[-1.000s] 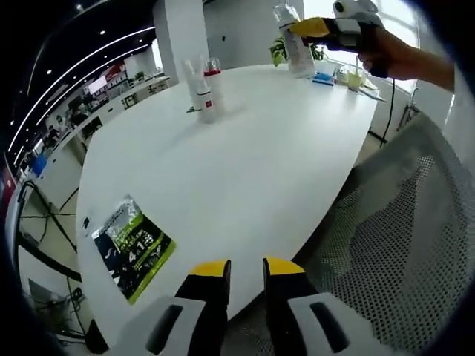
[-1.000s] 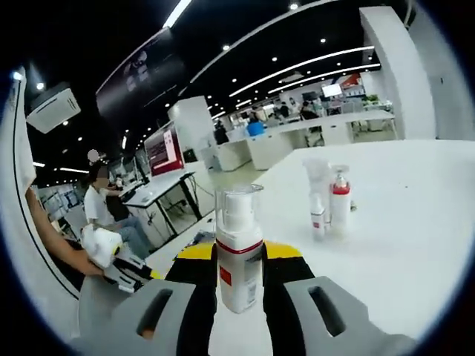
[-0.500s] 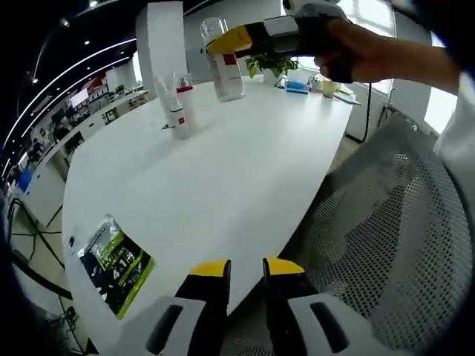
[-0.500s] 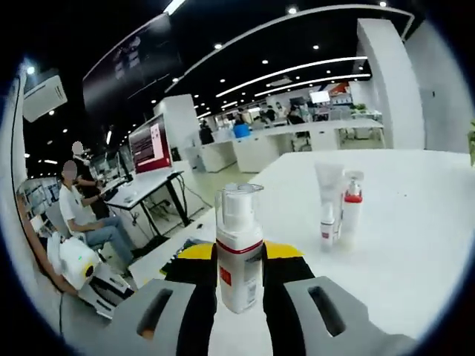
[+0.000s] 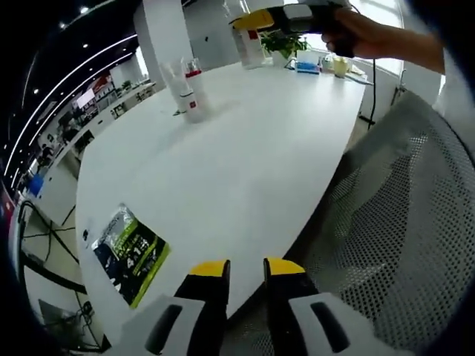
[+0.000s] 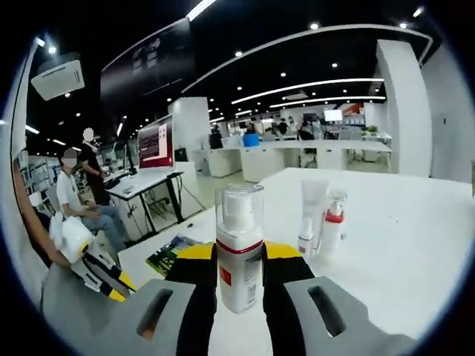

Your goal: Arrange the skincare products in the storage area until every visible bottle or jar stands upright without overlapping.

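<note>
**A:** What lies where, going left to right?

**B:** In the left gripper view, a flat green and black printed packet (image 5: 132, 254) lies near the left edge of the wide white table (image 5: 245, 163). The left claw (image 5: 243, 268) hangs just off the table's near edge, its yellow-tipped jaws a narrow gap apart with nothing between them. Further back stands a small group: a white squeeze tube (image 5: 175, 83) standing on its cap and a slim clear spray bottle with a red collar (image 5: 195, 93), close together and both upright. At the top right, a hand (image 5: 356, 33) carries the right claw (image 5: 252, 21) above the table's far side.

**A:** And what is that one holding?

**B:** In the right gripper view, the right claw (image 6: 239, 256) is closed on a white pump bottle with a red band and a clear cap (image 6: 238, 248). The jaws press its lower body from both sides, so it rides upright and clear of the table. That grip looks chosen so it can be set straight down on its base.

**A:** Where would it go?

**B:** Probably beside the tube (image 6: 312, 211) and spray bottle (image 6: 331, 224), which stand ahead and to the right. There is bare table around them, so it could stand apart without overlapping.

**A:** Can you see what is inside the bottles?

**B:** No. The pump bottle's body is opaque, and the others are too small to tell.
</note>
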`<state>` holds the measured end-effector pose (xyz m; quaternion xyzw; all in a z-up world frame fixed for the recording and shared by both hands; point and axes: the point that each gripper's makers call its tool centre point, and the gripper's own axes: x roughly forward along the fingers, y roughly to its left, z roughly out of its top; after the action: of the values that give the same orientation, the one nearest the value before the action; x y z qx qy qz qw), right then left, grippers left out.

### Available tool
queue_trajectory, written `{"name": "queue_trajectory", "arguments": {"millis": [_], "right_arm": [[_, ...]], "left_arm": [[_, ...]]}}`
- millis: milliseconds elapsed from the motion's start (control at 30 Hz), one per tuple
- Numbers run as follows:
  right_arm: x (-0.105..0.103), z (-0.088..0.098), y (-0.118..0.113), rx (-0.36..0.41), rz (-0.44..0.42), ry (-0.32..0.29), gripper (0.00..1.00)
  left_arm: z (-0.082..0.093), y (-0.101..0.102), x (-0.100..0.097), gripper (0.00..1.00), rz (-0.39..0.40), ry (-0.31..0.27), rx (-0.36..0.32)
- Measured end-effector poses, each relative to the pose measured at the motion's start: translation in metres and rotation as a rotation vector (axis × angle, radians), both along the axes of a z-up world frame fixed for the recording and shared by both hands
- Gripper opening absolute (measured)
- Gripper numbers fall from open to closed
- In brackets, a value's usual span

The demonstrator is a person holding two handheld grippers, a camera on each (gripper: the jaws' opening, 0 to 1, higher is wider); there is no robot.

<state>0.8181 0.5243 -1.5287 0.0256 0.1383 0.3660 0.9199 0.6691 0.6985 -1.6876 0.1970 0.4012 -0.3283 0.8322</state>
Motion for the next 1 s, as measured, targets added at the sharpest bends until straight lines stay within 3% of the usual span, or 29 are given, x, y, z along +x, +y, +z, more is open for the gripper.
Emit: {"name": "queue_trajectory", "arguments": {"millis": [67,167,233,300,400,467,533,567,633,667,733,800,1000], "right_arm": [[0.001,-0.006,0.004,-0.001,-0.002,-0.001,0.2],[0.023,-0.007,0.001,0.014,-0.09,-0.081,0.2],[0.029,-0.009,0.007,0.058,-0.105,-0.02,0.2],[0.038,-0.008,0.011,0.053,-0.105,-0.021,0.2],[0.05,0.001,0.02,-0.009,-0.066,-0.078,0.2],[0.055,0.006,0.021,-0.012,-0.063,-0.085,0.2],[0.062,0.013,0.018,-0.019,-0.065,-0.133,0.2],[0.063,0.013,0.017,-0.022,-0.06,-0.148,0.2],[0.069,0.005,0.012,-0.098,-0.057,-0.193,0.2],[0.07,-0.001,0.009,-0.09,-0.08,-0.133,0.2],[0.073,-0.002,0.006,-0.073,-0.091,-0.136,0.2],[0.077,-0.006,0.002,-0.075,-0.109,-0.139,0.2],[0.082,-0.028,-0.015,-0.053,-0.166,-0.057,0.2]], "left_arm": [[0.002,-0.001,0.002,0.19,-0.023,-0.03,0.009],[0.005,-0.001,0.001,0.19,-0.033,-0.034,0.0],[0.004,-0.002,0.002,0.19,-0.034,-0.026,0.003],[-0.001,0.0,0.001,0.19,-0.018,0.002,0.012],[0.0,0.0,0.001,0.19,-0.021,-0.005,0.012],[0.0,-0.002,0.0,0.19,-0.024,0.001,0.005],[0.0,-0.002,-0.001,0.19,-0.028,0.004,0.005],[-0.001,-0.002,-0.001,0.19,-0.026,0.009,0.005],[0.0,-0.003,0.0,0.19,-0.027,0.0,-0.006],[0.0,-0.003,0.0,0.19,-0.034,-0.001,-0.001],[-0.008,-0.003,-0.006,0.19,-0.03,0.055,0.003],[-0.008,-0.005,-0.008,0.19,-0.049,0.054,0.001],[-0.012,-0.005,-0.011,0.19,-0.055,0.077,0.014]]}}
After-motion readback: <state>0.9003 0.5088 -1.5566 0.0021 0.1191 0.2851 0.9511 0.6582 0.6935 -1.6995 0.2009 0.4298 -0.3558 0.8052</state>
